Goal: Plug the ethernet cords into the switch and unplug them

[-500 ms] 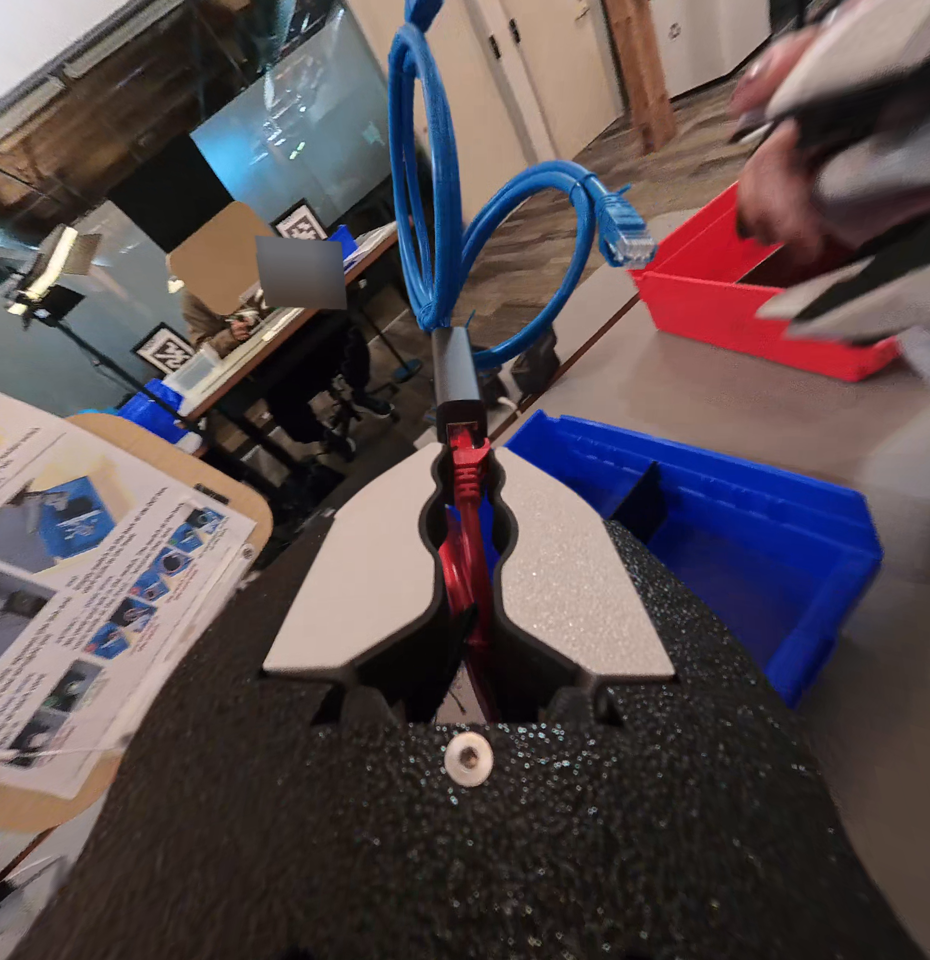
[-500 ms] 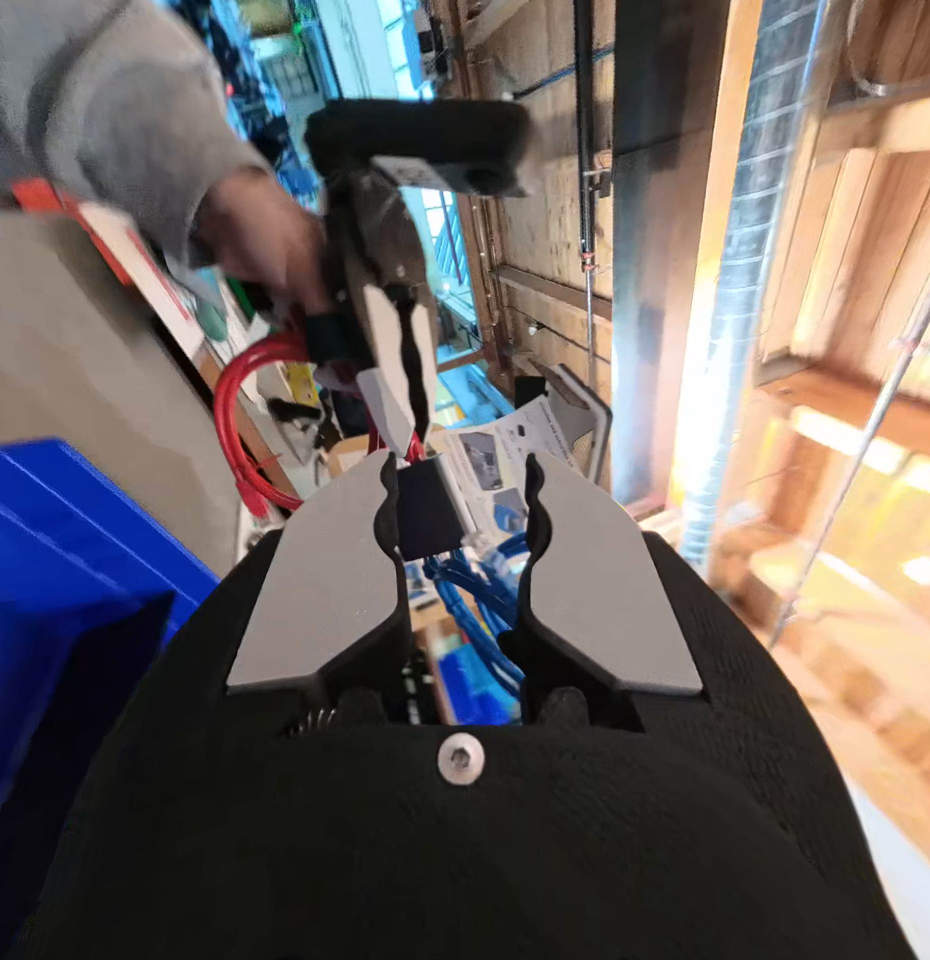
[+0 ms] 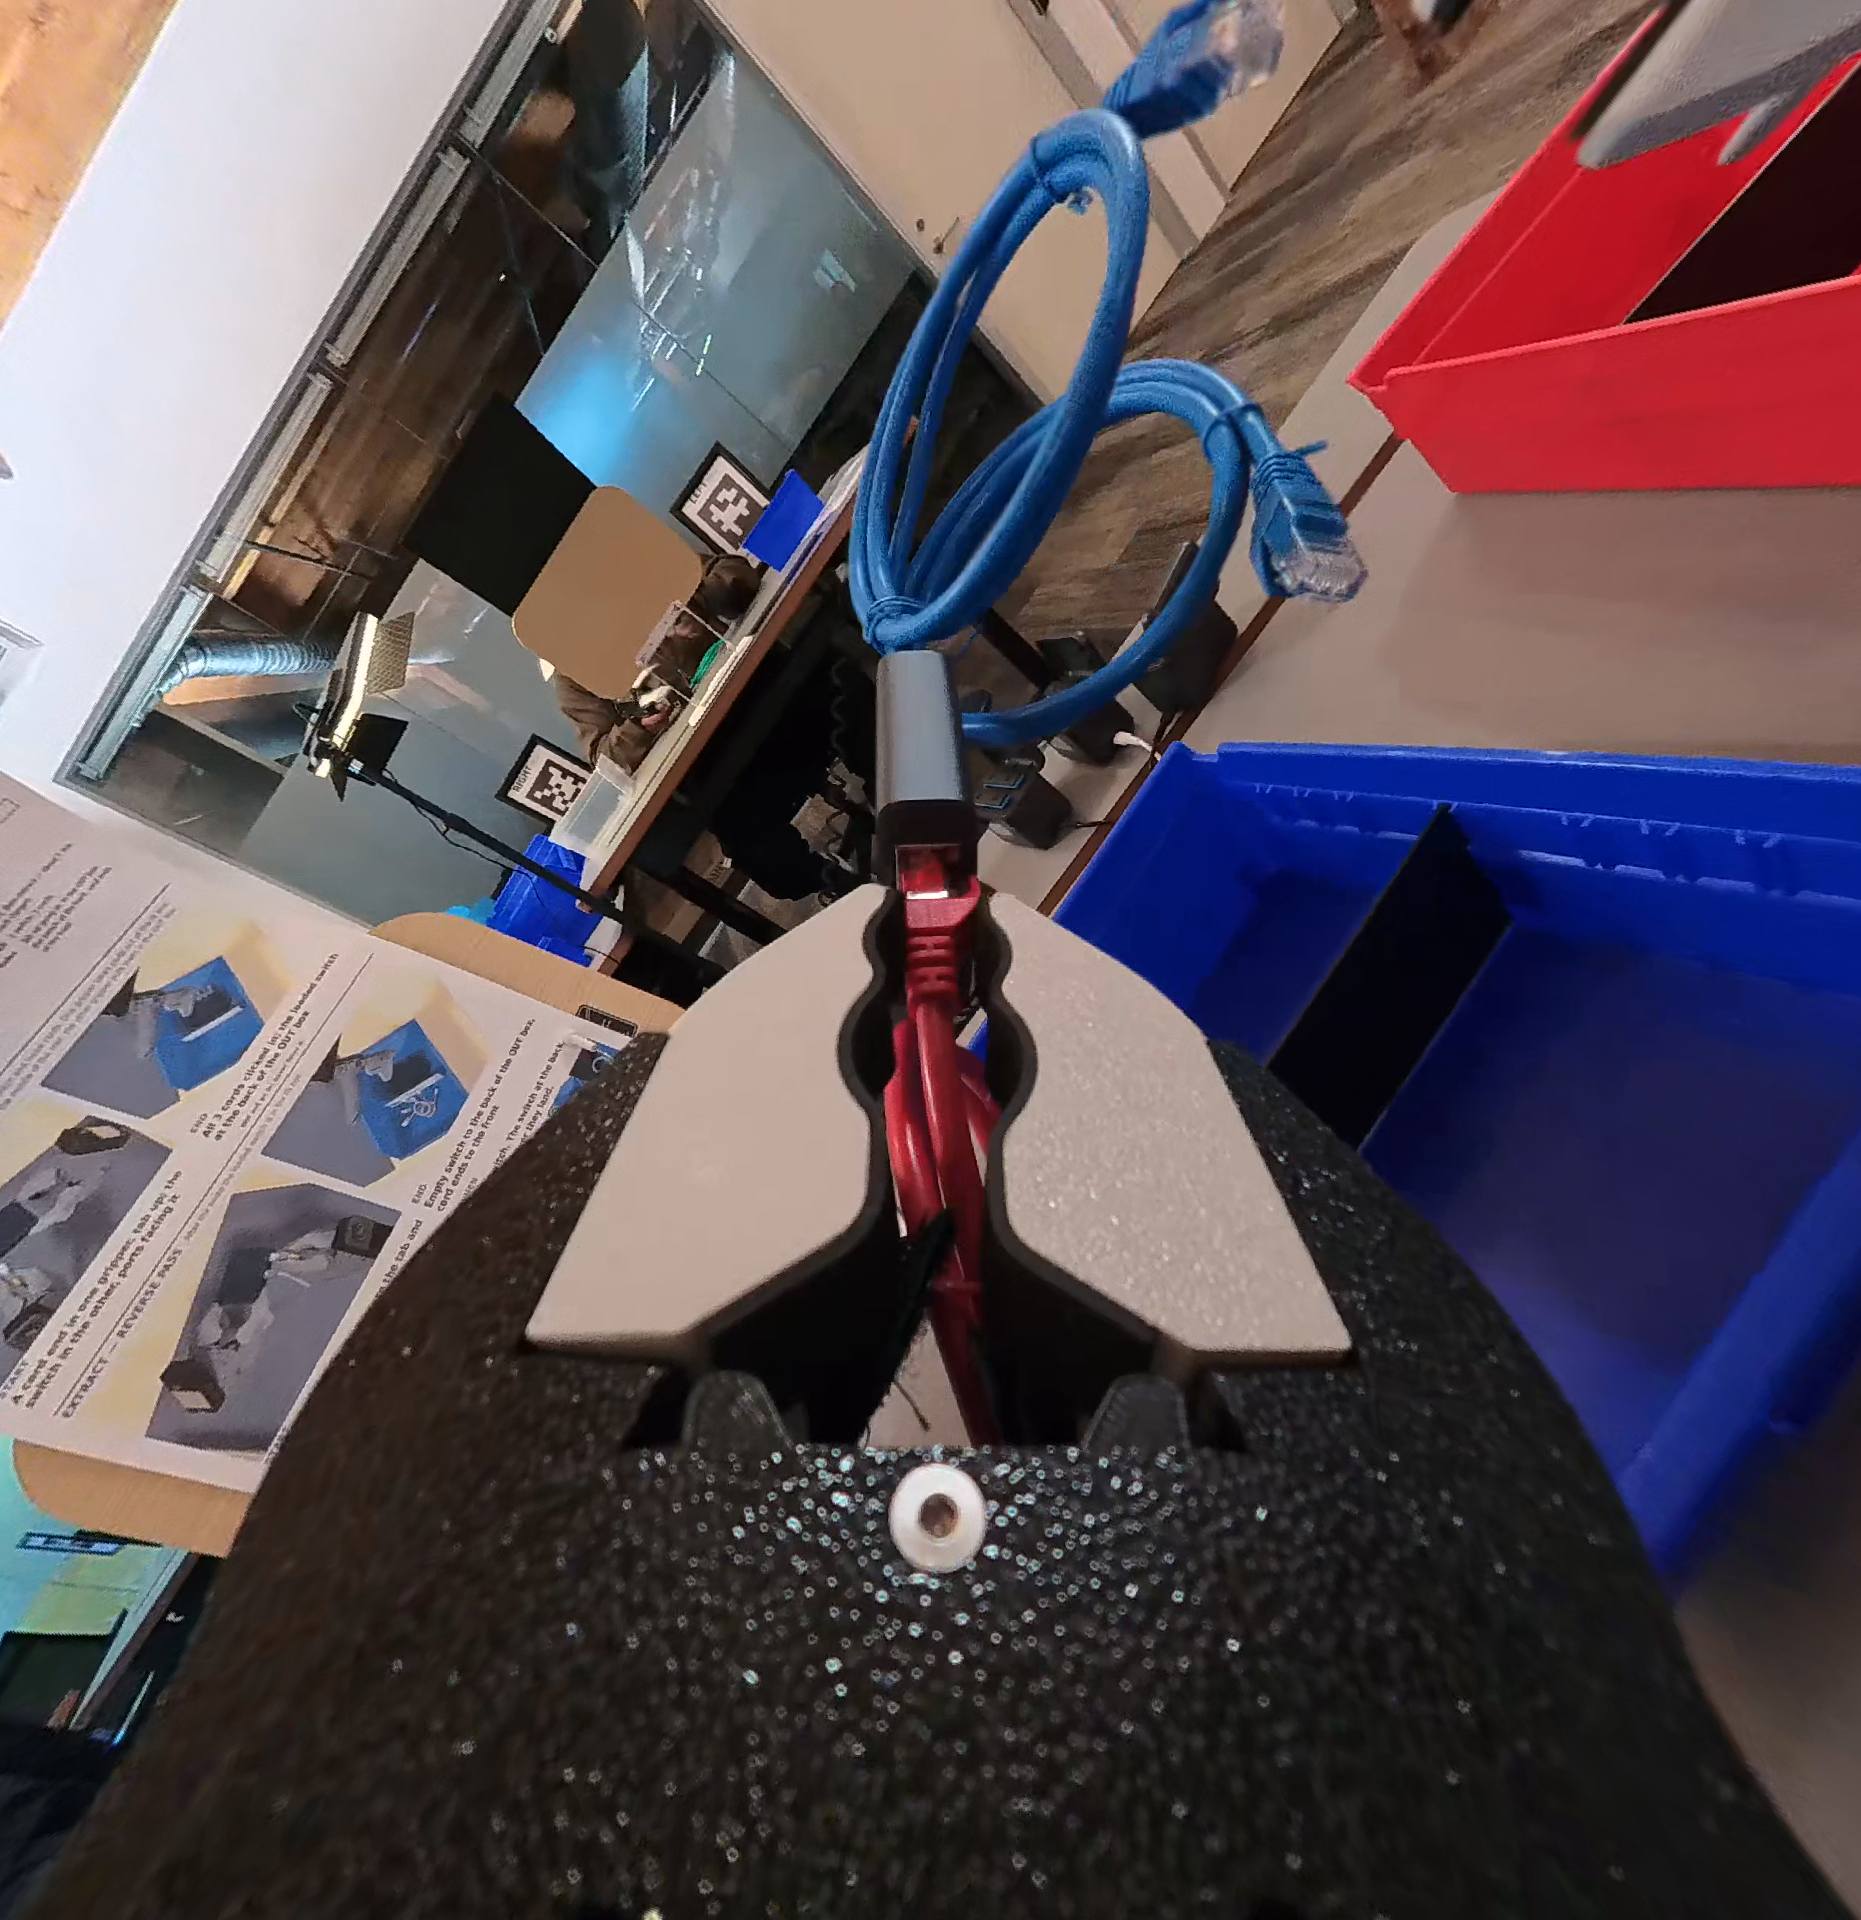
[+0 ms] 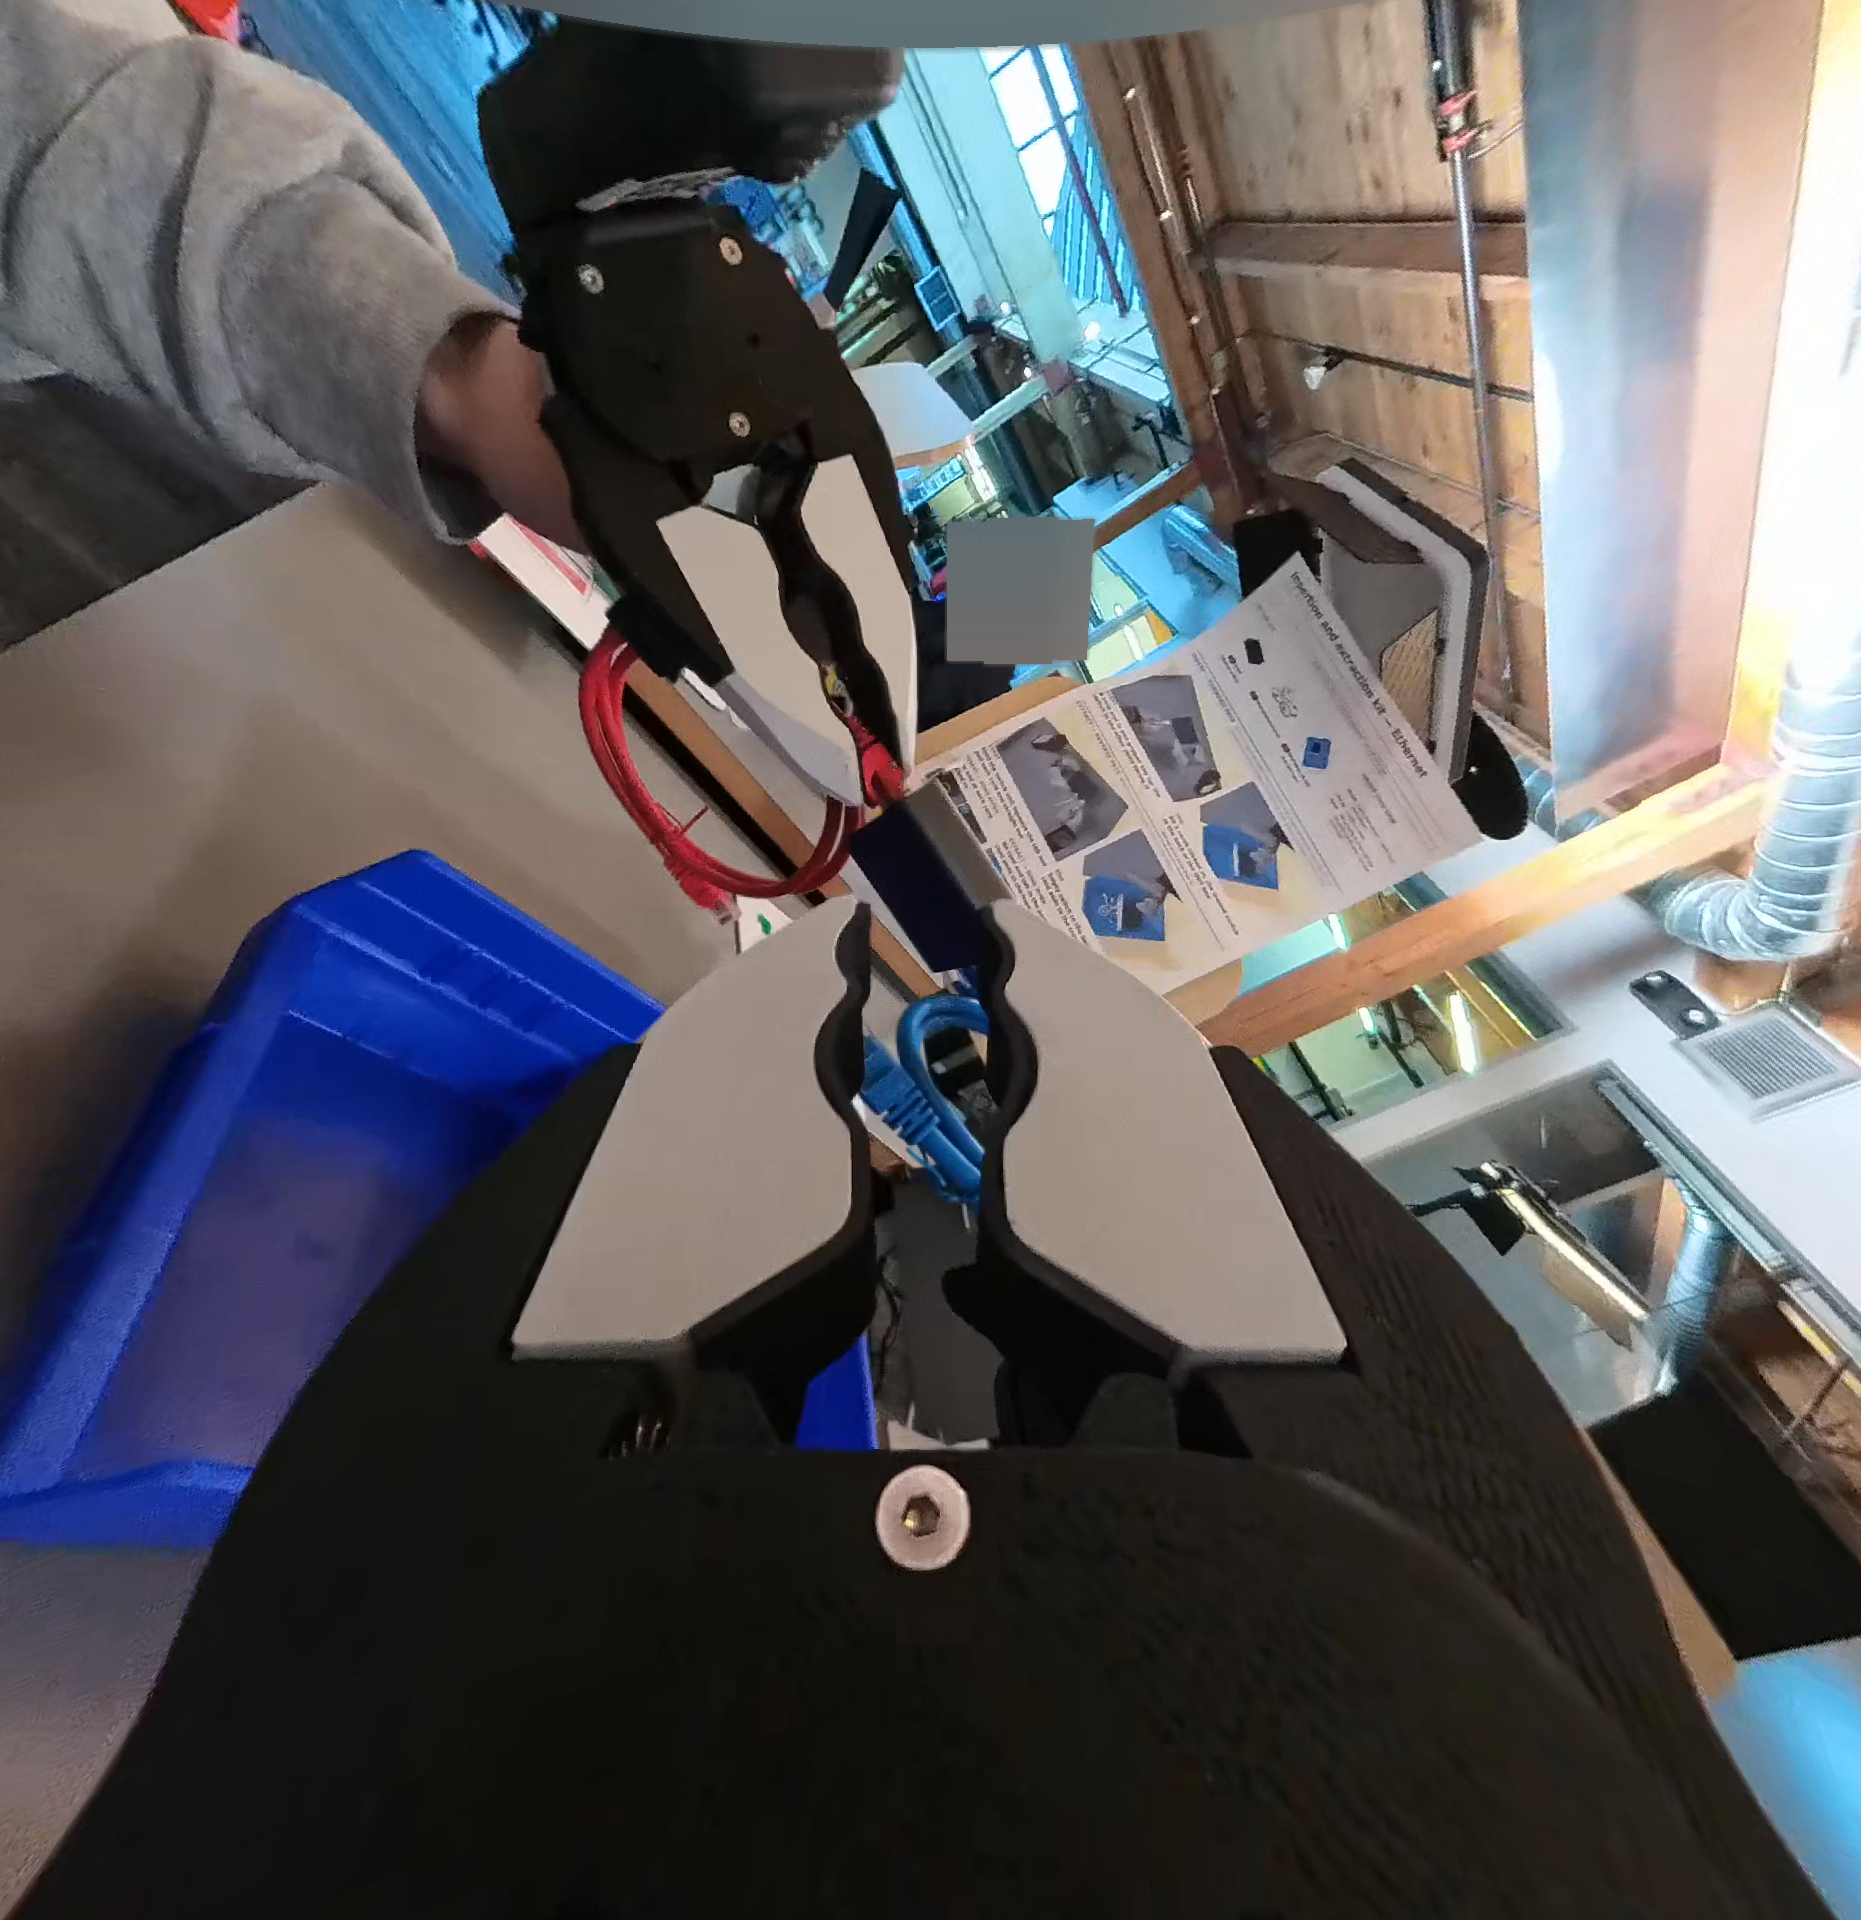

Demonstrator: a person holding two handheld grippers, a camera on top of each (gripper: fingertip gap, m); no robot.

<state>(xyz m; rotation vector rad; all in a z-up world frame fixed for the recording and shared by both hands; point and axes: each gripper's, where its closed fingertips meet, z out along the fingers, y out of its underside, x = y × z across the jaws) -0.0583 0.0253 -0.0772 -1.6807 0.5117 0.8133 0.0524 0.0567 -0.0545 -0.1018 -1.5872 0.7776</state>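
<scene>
A workshop-like lab: timber beams (image 4: pixel 1477 914), bare metal ducting (image 4: pixel 1778 831), parts bins (image 3: pixel 1632 1039), printed instruction sheet (image 4: pixel 1217 790).

red cord (image 3: pixel 936 1049) | blue cord (image 3: pixel 1009 416) | dark grey switch (image 3: pixel 918 727) | blue bin (image 3: pixel 1632 1039) at 3 o'clock | red bin (image 3: pixel 1632 395) at 1 o'clock

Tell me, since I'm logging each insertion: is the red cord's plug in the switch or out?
In. The red plug sits inside the dark switch's port, gripped by the left gripper.
</scene>
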